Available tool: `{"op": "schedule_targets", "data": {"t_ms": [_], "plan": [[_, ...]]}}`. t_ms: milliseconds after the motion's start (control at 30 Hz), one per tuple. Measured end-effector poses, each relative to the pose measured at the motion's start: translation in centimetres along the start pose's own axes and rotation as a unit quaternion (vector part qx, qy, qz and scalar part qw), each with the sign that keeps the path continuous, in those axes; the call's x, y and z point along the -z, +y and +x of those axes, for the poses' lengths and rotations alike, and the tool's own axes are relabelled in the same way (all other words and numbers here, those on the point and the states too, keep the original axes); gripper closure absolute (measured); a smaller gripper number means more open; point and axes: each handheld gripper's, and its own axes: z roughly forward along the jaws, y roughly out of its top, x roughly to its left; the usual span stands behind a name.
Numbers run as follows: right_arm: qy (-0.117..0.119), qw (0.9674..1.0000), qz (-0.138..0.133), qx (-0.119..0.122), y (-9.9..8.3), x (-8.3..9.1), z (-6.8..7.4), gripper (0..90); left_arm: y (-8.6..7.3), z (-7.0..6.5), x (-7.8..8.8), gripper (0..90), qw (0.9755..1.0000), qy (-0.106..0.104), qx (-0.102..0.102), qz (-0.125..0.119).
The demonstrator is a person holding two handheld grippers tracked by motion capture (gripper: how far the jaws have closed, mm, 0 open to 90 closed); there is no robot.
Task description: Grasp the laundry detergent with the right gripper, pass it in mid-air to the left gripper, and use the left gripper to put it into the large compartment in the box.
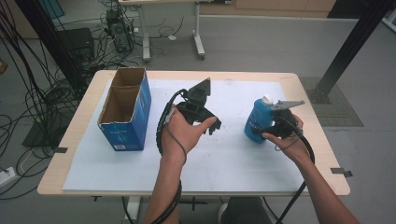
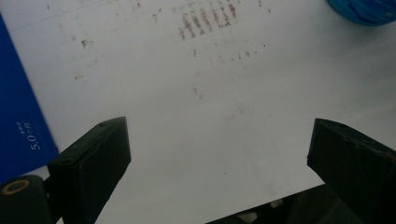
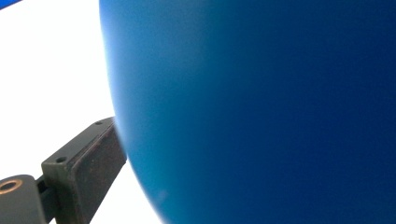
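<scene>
Two grippers: right gripper [image 1: 267,131] clasps the blue bottle [image 1: 256,120], its blur hiding one jaw up close; left gripper [image 1: 211,125] gapes wide, with the cardboard box [image 1: 126,108] at nine o'clock.

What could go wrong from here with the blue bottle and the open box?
The right gripper has its jaws around the blue bottle; its smooth rounded wall could slip or tip if the grip is loose. The left gripper hangs open over the white mat, so nothing steadies the cardboard box if the bottle bumps it.

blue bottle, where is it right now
In the high view the blue bottle stands on the table's right side, at the right tongs, far from the cardboard box.
</scene>
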Motion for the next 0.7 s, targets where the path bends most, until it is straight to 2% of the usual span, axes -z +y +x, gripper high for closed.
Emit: {"op": "schedule_targets", "data": {"t_ms": [333, 700], "plan": [[0.001, 1.0000, 0.001, -0.001, -0.33, -0.21, 0.12, 6.9, -0.04, -0.04, 0.10, 6.5, 1.0000, 0.000, -0.001, -0.001], [-0.007, 0.9999, -0.005, 0.010, -0.30, -0.16, 0.10, 20.5, -0.04, 0.01, 0.07, 6.5, 1.0000, 0.001, -0.002, 0.001]]}}
